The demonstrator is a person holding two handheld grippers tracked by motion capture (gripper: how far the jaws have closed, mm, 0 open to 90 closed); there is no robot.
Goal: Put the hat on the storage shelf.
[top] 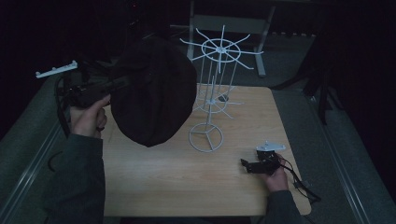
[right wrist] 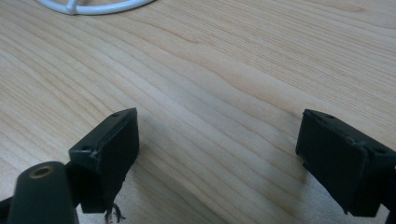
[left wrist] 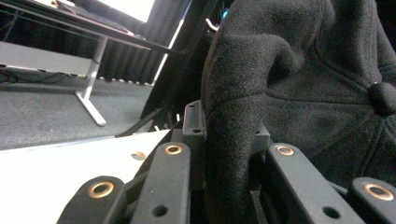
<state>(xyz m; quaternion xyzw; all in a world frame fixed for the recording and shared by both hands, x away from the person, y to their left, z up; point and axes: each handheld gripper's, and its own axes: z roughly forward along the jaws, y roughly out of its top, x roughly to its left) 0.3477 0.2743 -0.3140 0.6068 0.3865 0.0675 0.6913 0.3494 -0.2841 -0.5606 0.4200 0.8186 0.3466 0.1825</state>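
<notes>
A black fleece cap (top: 153, 91) hangs in the air at the left of the high view, just left of a white wire rack (top: 212, 93) with spoke arms on two tiers. My left gripper (top: 116, 85) is shut on the cap's edge; in the left gripper view the fleece cap (left wrist: 299, 79) is pinched between the two black jaws. My right gripper (top: 247, 165) rests low over the wooden table (top: 187, 182) near its right front. Its jaws stand wide apart with nothing between them, above bare wood (right wrist: 219, 93).
The wire rack's round base ring (top: 206, 135) sits mid-table, and its rim (right wrist: 93, 7) is just ahead of the right gripper. A cable (top: 299, 179) trails off the table's right edge. A desk frame (top: 229, 23) stands behind the table on grey carpet.
</notes>
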